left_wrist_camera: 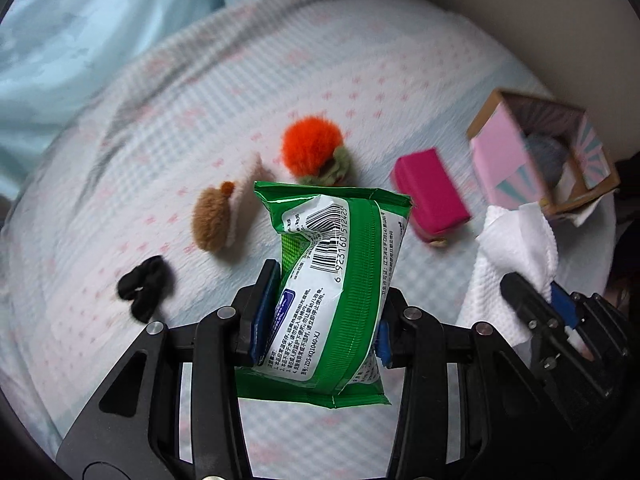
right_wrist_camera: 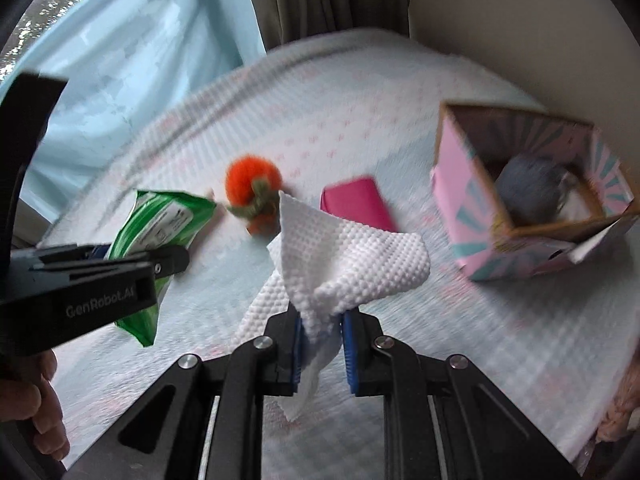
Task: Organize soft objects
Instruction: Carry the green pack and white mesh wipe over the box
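Observation:
My left gripper [left_wrist_camera: 320,308] is shut on a green and white wet-wipe pack [left_wrist_camera: 336,280] and holds it above the bed; the pack also shows in the right wrist view [right_wrist_camera: 160,224]. My right gripper [right_wrist_camera: 322,336] is shut on a white textured paper towel [right_wrist_camera: 352,264], also seen at the right of the left wrist view [left_wrist_camera: 508,248]. On the bed lie an orange plush ball with green leaves [left_wrist_camera: 312,148], a brown and white plush [left_wrist_camera: 216,216], a black hair tie [left_wrist_camera: 144,284] and a magenta pouch [left_wrist_camera: 430,192]. A pink open box [right_wrist_camera: 532,196] holds a grey fluffy ball [right_wrist_camera: 528,188].
The bed has a light blue checked cover with pink marks [left_wrist_camera: 200,100]. A pale blue curtain [right_wrist_camera: 132,52] hangs at the back left, a beige wall [right_wrist_camera: 520,12] at the right. A hand [right_wrist_camera: 36,396] holds the left gripper.

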Action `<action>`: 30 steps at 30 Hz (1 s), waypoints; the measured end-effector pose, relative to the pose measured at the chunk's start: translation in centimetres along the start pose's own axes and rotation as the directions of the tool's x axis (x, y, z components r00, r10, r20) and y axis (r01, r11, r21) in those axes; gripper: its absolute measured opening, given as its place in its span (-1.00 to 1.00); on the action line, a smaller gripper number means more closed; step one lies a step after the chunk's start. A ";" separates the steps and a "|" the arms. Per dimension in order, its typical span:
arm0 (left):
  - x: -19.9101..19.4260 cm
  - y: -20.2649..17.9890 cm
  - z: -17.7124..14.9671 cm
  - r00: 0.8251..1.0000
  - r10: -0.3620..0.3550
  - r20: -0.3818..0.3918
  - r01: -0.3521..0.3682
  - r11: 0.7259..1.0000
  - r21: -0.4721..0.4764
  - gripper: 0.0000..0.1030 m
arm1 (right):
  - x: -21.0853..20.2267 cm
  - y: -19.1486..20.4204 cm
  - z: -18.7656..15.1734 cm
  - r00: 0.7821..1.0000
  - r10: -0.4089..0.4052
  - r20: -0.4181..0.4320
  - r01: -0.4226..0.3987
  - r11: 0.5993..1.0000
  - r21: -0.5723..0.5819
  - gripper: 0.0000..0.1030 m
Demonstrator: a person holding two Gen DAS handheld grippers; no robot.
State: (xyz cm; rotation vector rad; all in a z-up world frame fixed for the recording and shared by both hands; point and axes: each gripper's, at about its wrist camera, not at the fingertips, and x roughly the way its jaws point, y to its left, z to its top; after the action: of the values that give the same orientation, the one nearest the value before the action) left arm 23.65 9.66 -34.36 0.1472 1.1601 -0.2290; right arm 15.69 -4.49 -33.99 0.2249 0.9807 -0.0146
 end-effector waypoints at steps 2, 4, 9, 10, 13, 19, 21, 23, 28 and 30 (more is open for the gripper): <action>-2.3 0.0 0.0 1.000 0.003 0.022 -0.002 0.999 -0.032 -0.27 | -2.6 -0.5 0.9 0.999 0.022 0.023 -0.023 1.000 0.001 -0.70; -5.0 -0.2 0.0 0.999 -0.004 0.051 0.008 0.997 -0.073 -0.27 | -5.3 -1.1 1.8 0.998 0.039 0.042 -0.039 0.999 -0.001 -0.70; -10.2 -1.9 0.9 0.992 -0.003 0.124 0.015 0.995 -0.100 -0.27 | -10.9 -3.3 4.4 0.995 0.048 0.092 -0.046 0.999 -0.025 -0.70; -11.1 -2.5 1.2 0.990 -0.008 0.138 0.023 0.994 -0.104 -0.27 | -11.8 -3.9 4.8 0.994 0.051 0.099 -0.048 0.998 -0.026 -0.70; -13.0 -4.7 2.3 0.985 -0.021 0.173 0.040 0.994 -0.106 -0.27 | -14.4 -6.0 6.4 0.991 0.046 0.129 -0.045 0.999 -0.017 -0.70; -14.6 -10.4 5.0 0.977 -0.048 0.207 0.067 0.994 -0.088 -0.27 | -17.4 -11.0 9.5 0.985 0.016 0.174 -0.016 1.000 -0.001 -0.70; -14.7 -12.6 6.0 0.976 -0.054 0.213 0.075 0.993 -0.091 -0.27 | -17.8 -12.9 10.4 0.985 0.010 0.174 -0.010 1.000 -0.003 -0.70; -14.5 -14.8 7.0 0.974 -0.066 0.216 0.091 0.990 -0.104 -0.27 | -18.0 -15.0 11.4 0.986 0.003 0.167 0.000 1.000 -0.015 -0.70; -11.5 -21.1 9.8 0.979 -0.103 0.178 0.124 0.986 -0.109 -0.27 | -16.8 -20.4 13.3 0.990 -0.019 0.140 0.024 0.999 -0.032 -0.70; -9.9 -23.3 10.8 0.981 -0.108 0.159 0.126 0.987 -0.103 -0.27 | -15.8 -22.6 14.0 0.992 -0.028 0.124 0.031 0.999 -0.030 -0.70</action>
State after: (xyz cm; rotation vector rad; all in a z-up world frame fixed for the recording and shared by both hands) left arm 23.56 -14.39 -20.90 -0.0381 1.0266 -0.2734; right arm 15.79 -30.69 -17.64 0.1780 0.8603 -0.0394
